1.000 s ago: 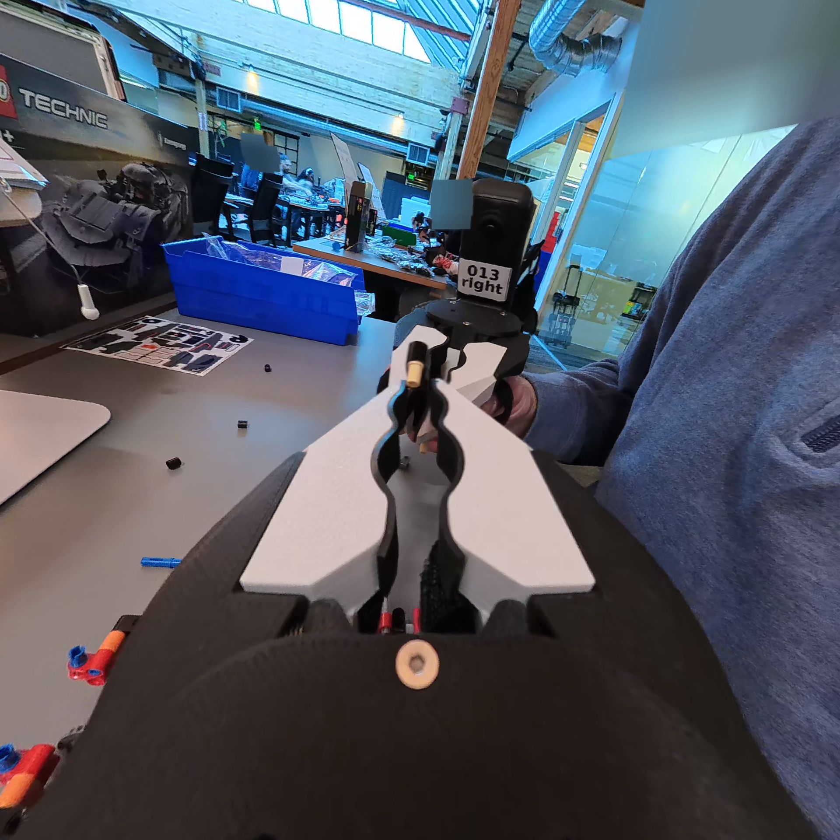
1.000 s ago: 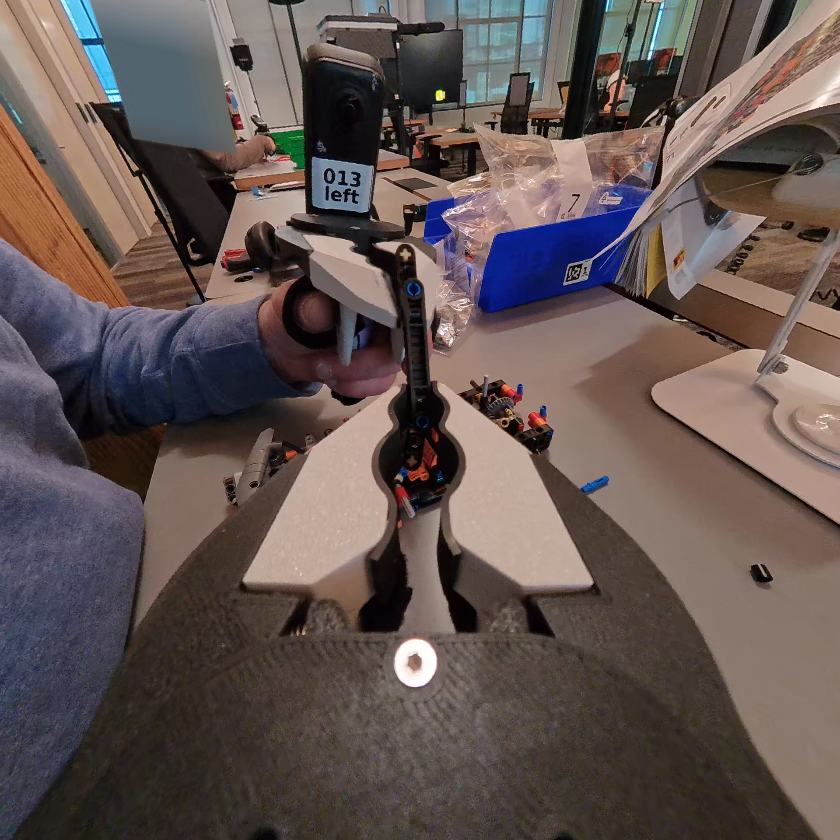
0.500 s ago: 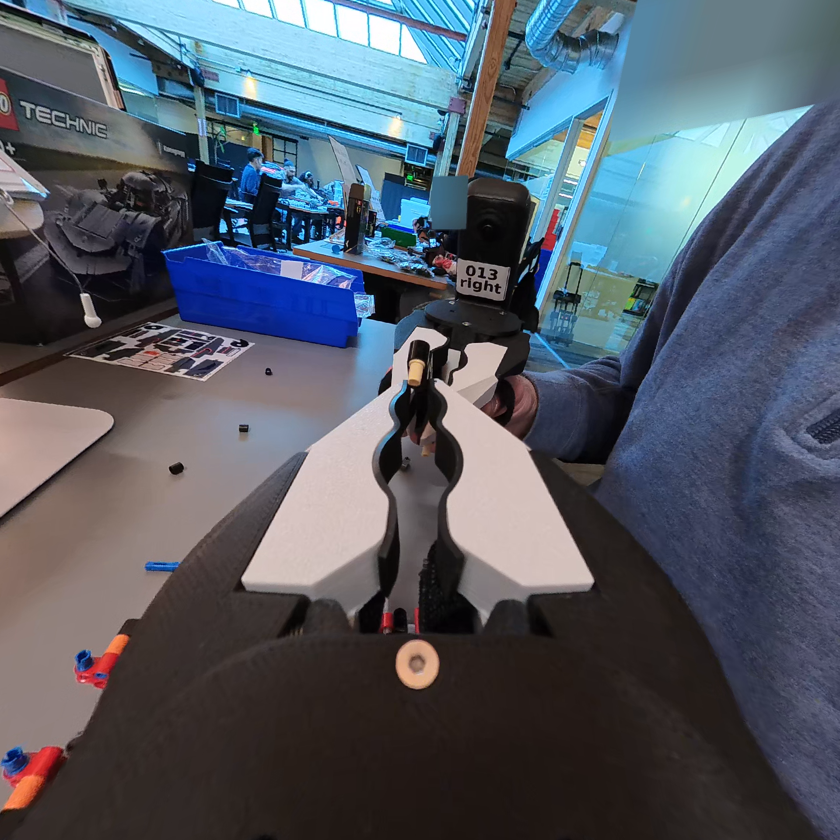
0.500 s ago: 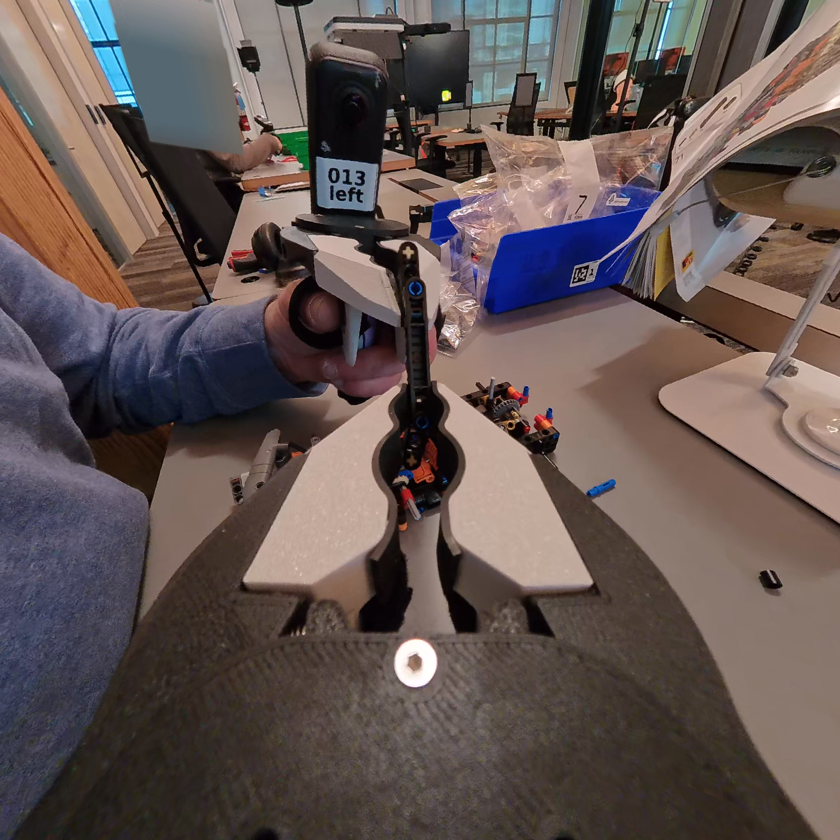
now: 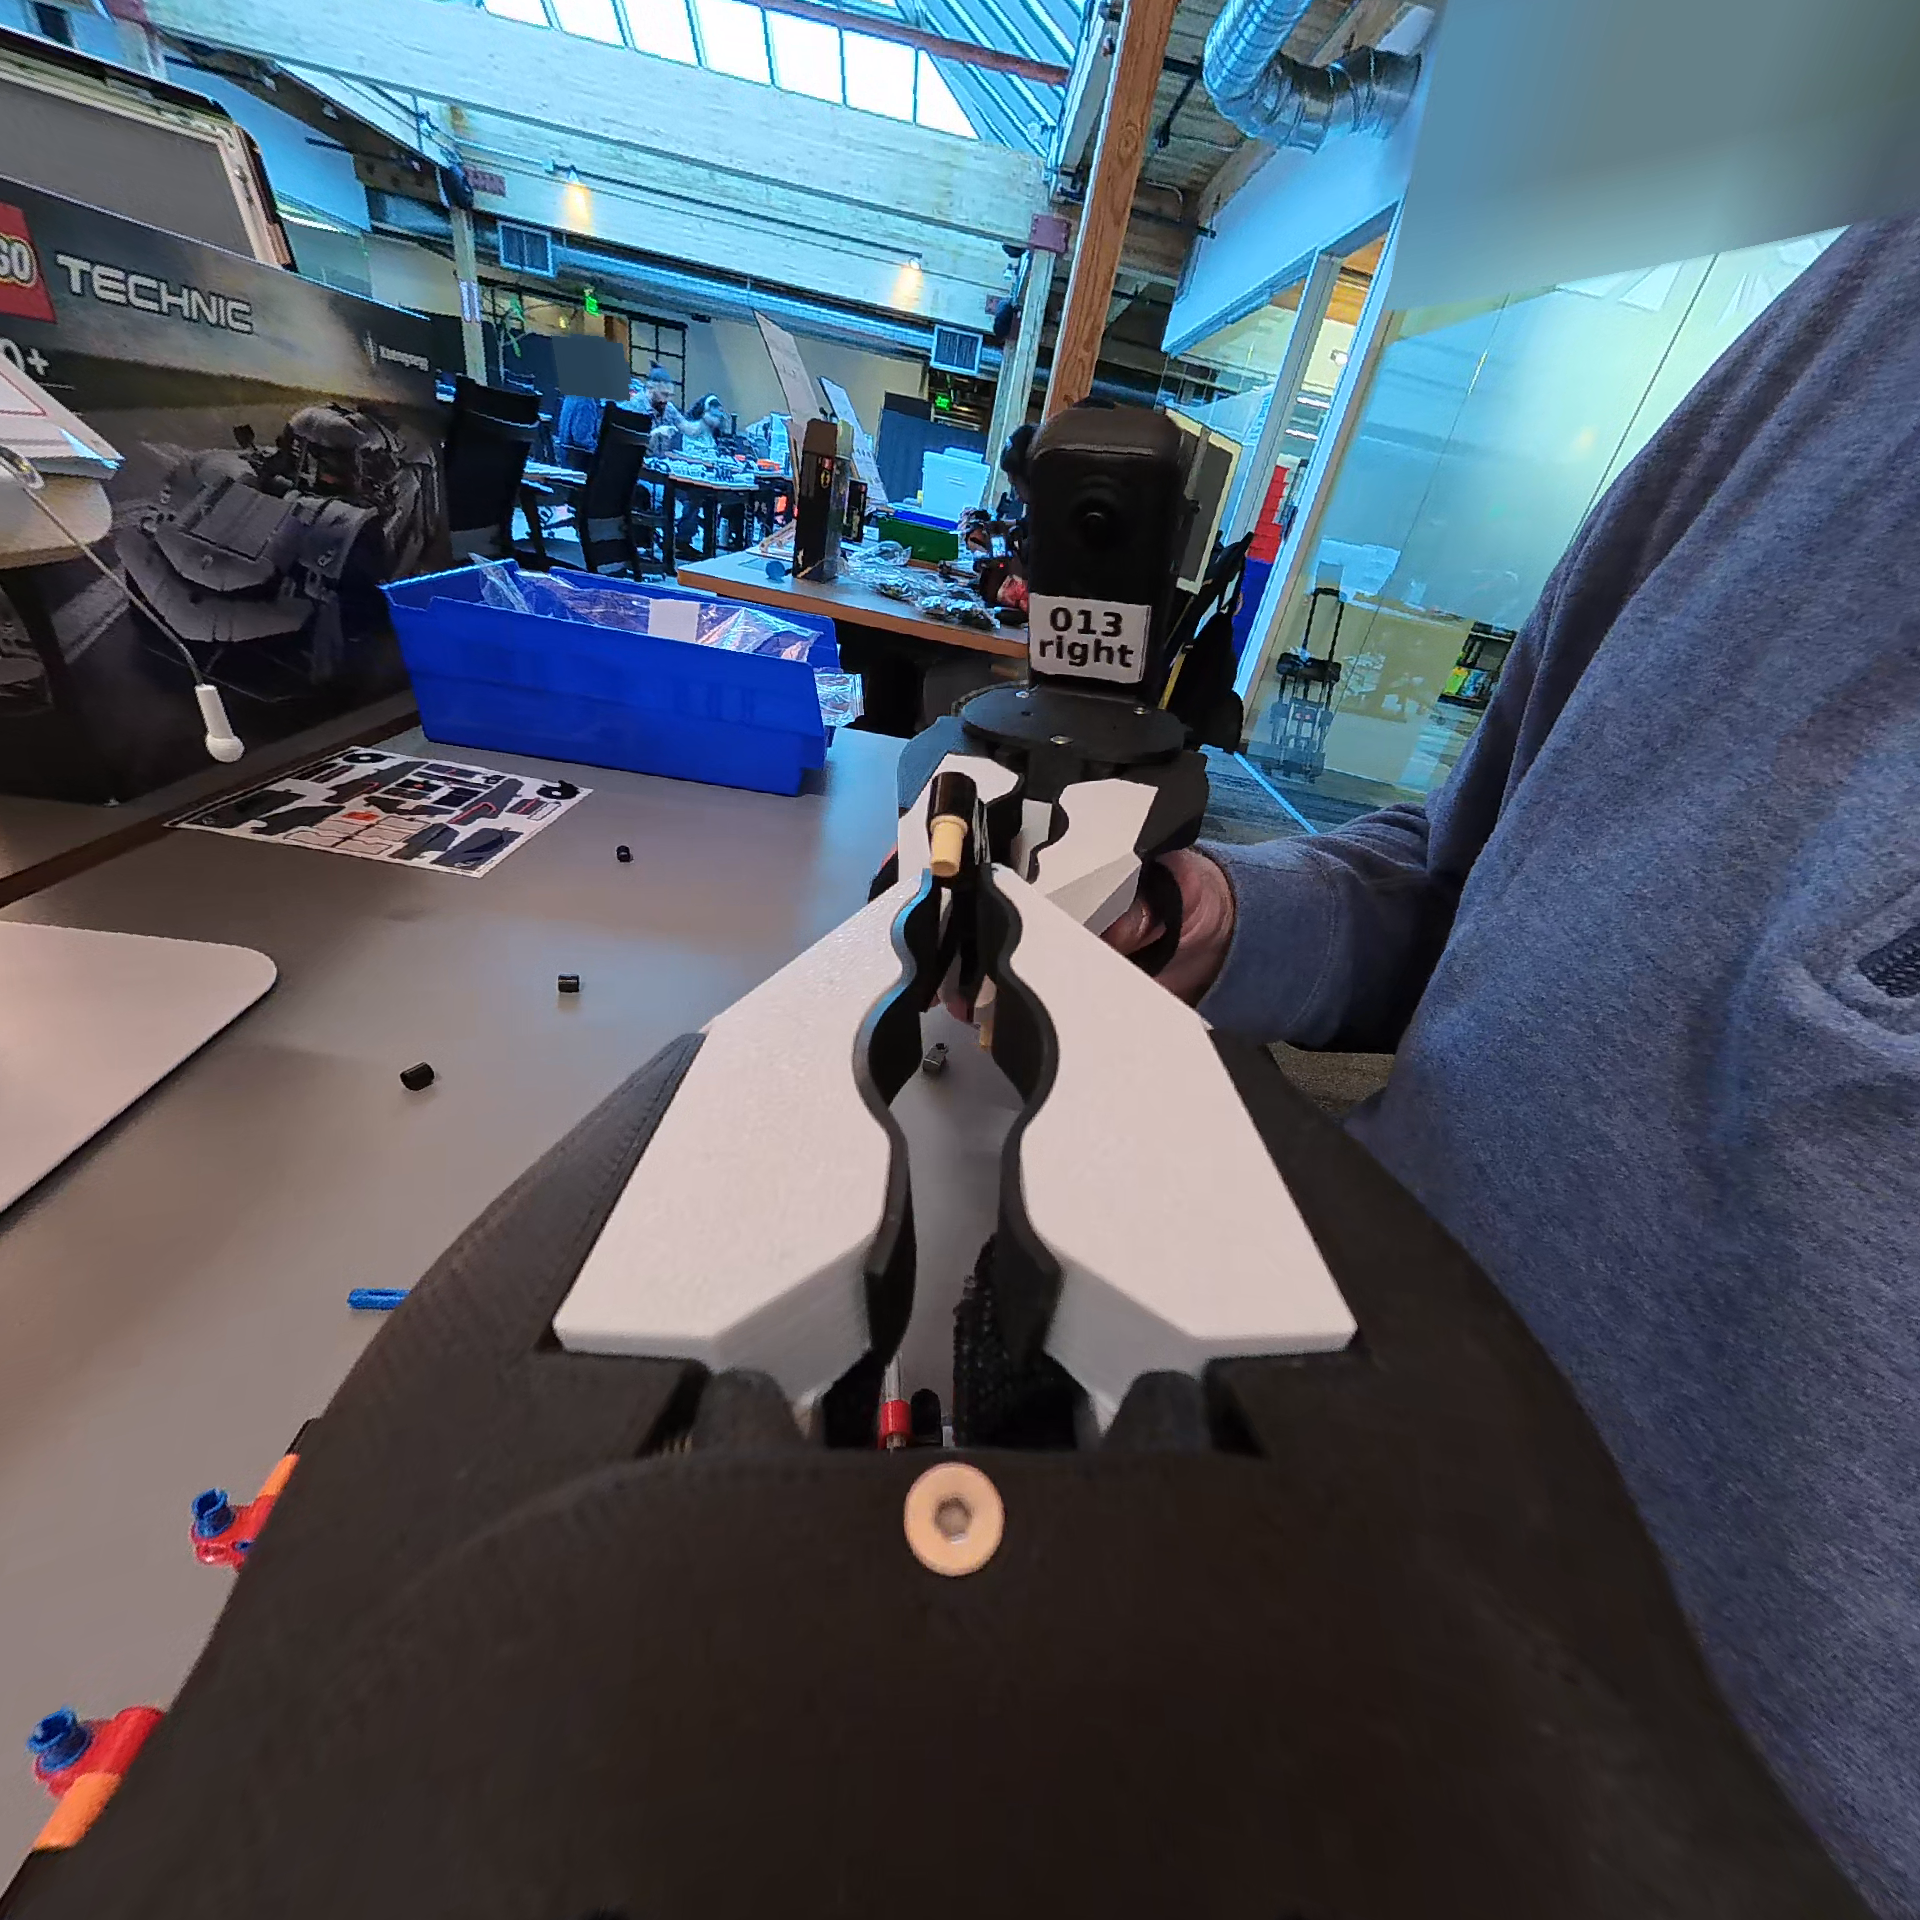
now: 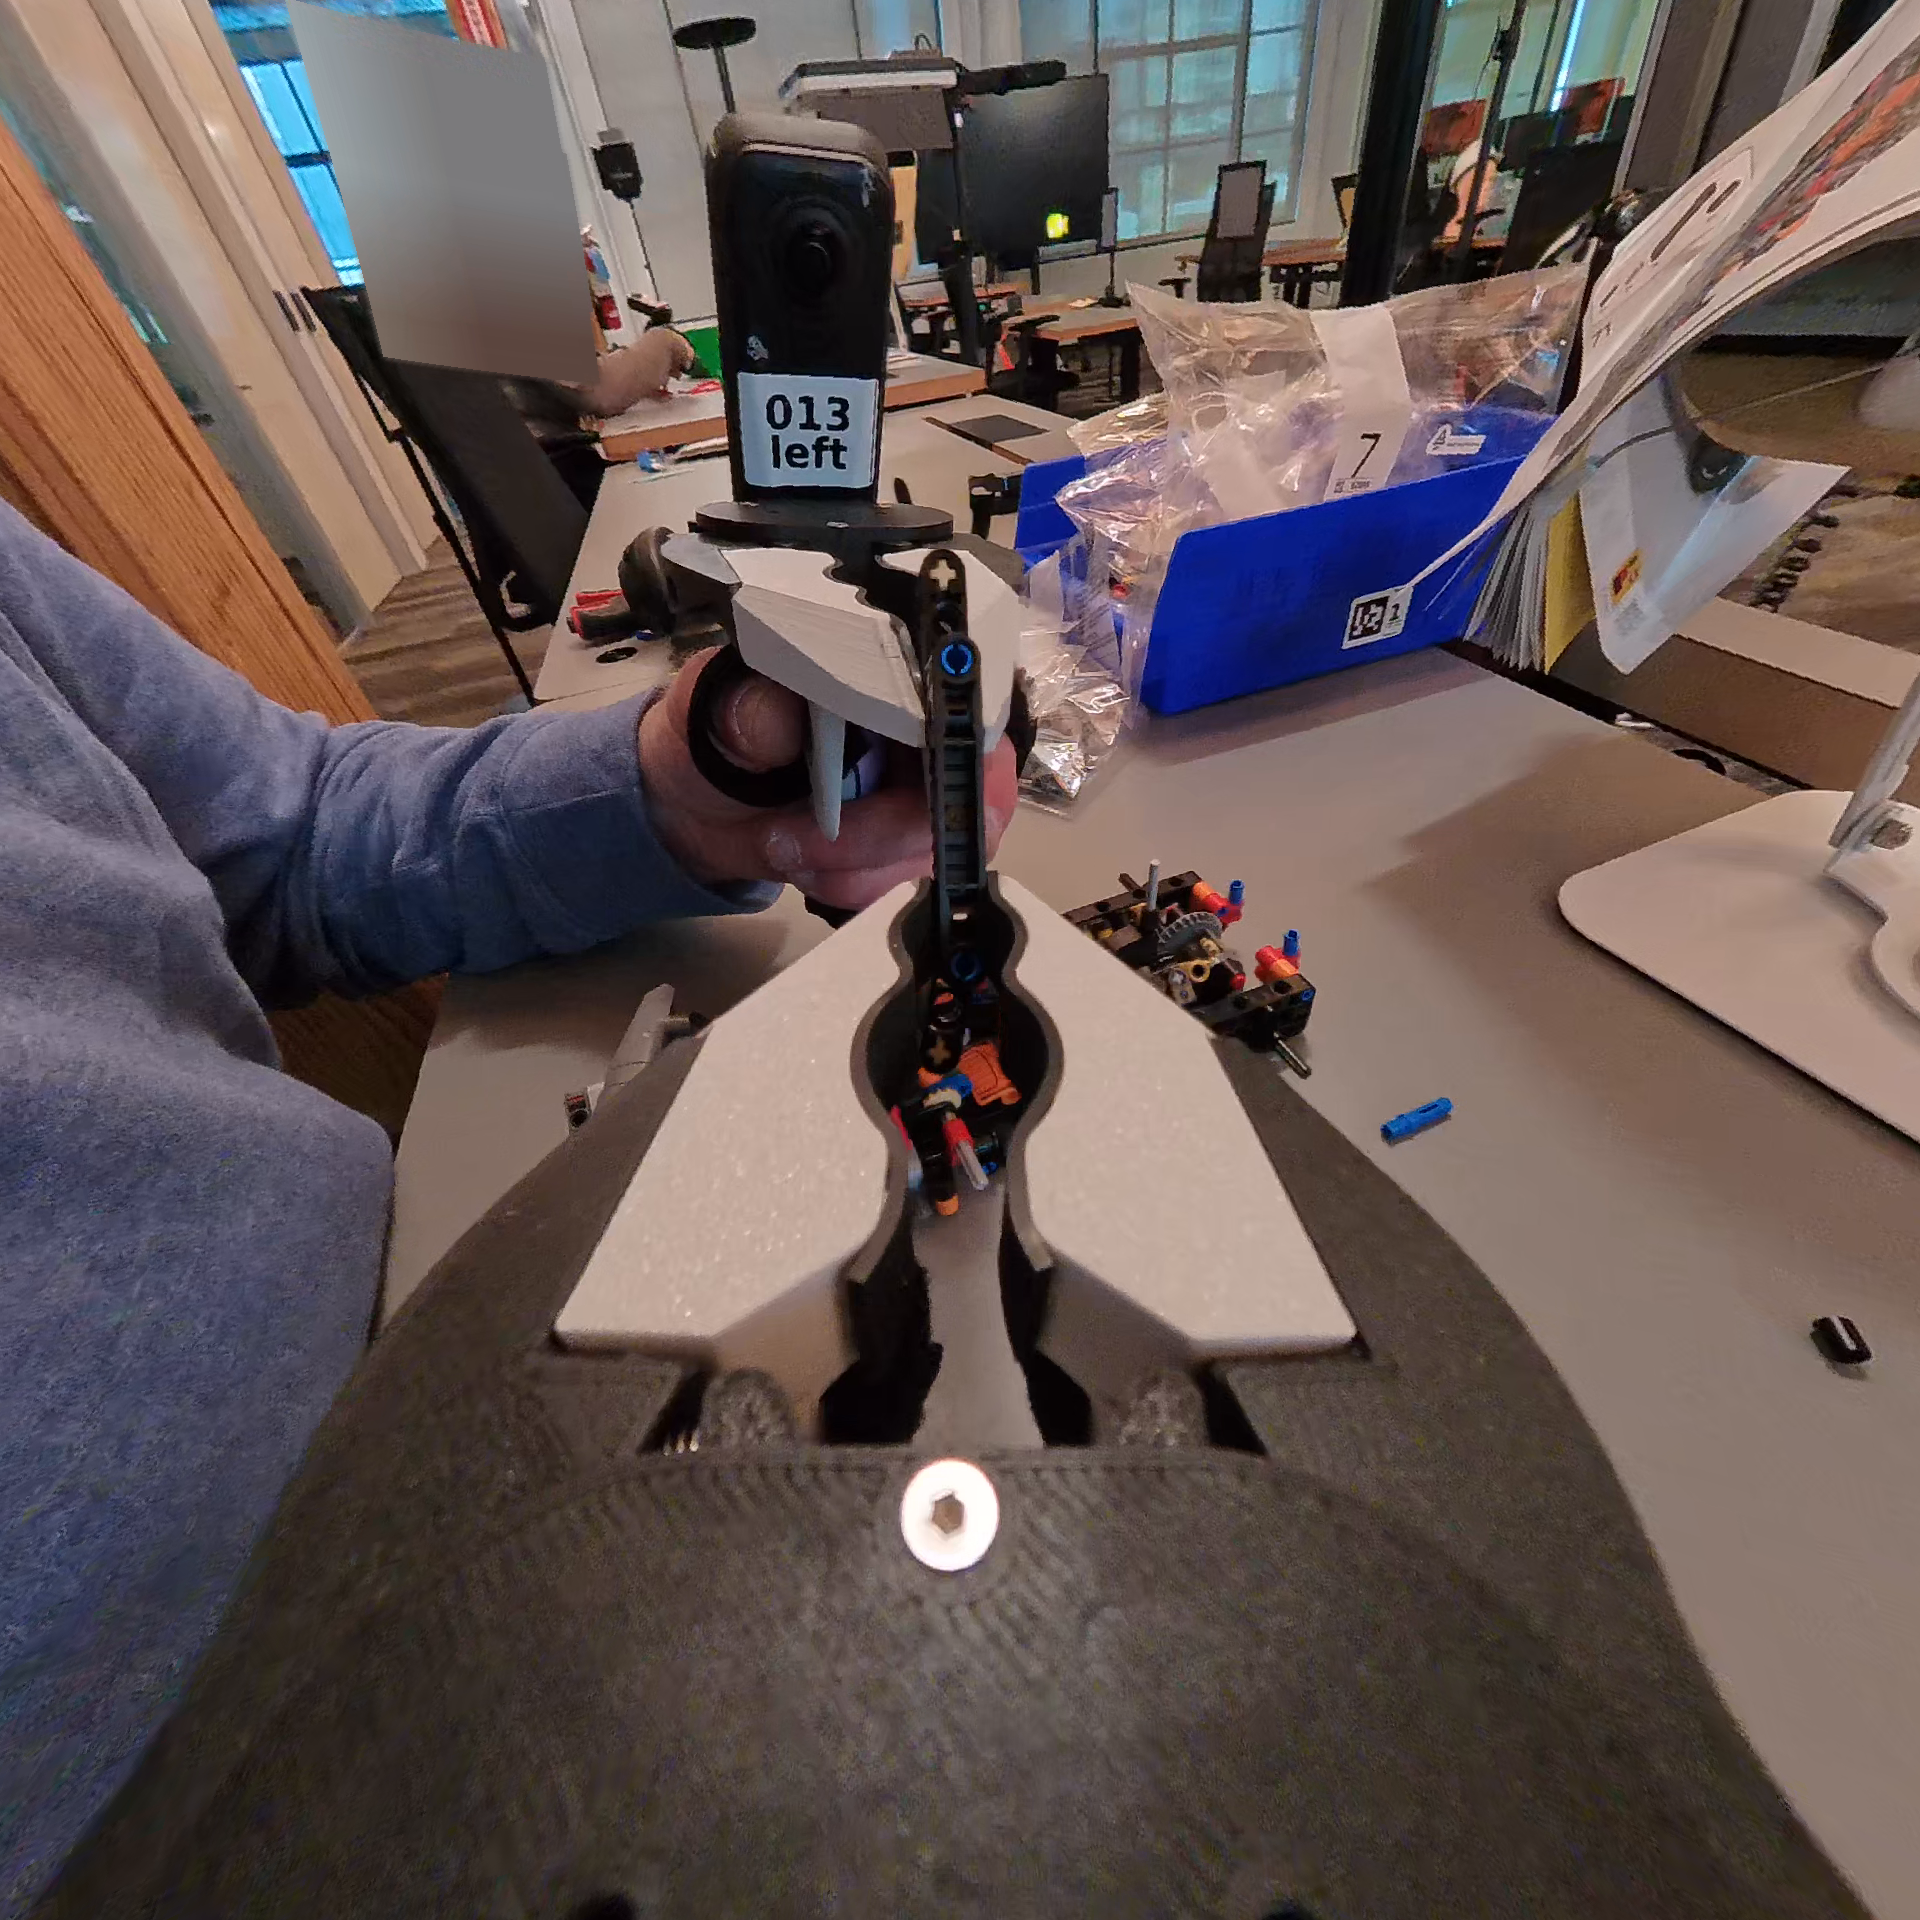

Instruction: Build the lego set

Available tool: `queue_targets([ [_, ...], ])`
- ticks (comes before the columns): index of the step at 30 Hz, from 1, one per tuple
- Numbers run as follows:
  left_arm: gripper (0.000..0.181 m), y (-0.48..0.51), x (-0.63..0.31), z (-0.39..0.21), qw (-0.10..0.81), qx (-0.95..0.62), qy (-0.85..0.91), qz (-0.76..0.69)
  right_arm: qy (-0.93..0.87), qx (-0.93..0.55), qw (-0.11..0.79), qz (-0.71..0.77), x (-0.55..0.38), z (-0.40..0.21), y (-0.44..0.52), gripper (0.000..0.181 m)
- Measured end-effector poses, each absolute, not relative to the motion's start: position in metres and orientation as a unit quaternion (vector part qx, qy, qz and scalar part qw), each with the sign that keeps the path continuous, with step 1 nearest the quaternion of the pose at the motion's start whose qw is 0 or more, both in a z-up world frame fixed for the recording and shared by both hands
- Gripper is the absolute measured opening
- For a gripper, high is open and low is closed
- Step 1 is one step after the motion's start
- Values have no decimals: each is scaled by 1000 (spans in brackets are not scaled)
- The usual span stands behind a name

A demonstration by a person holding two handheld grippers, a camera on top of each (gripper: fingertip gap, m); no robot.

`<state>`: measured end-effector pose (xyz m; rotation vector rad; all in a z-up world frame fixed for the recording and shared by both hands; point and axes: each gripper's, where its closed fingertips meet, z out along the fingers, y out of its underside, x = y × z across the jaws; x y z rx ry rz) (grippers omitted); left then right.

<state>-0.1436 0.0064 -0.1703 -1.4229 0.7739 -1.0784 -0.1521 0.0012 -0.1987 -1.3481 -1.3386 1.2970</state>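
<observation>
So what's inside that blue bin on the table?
The blue bin holds crinkly clear plastic bags, piled above its rim; one bears a white label. Whatever lies under the bags is hidden by the bin's wall.

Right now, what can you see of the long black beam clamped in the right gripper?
The black beam is a thin, long, glossy plastic Technic piece with a row of holes. It stands nearly upright, rising from the right gripper, whose jaws are shut on its lower part. A blue pin sits in a hole near its top, above it a cross-shaped hole; another blue pin shows low between the jaws. Its upper end sits in front of the left gripper; whether they touch, I cannot tell.
</observation>
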Motion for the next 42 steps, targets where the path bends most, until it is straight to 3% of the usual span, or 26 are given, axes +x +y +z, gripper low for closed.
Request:
queue_targets([
  [26, 4, 8, -140, -171, 564, -602, 332, -457, -534, -532, 401, 520, -152, -200, -1, 6],
  [32, 4, 19, -155, -162, 586, -600, 276, -470, -508, -540, 449, 498, -151, -190, 13, 43],
  [42, 3, 41, -205, -147, 614, -569, 146, -527, -486, -554, 464, 491, -148, -190, 25, 46],
])
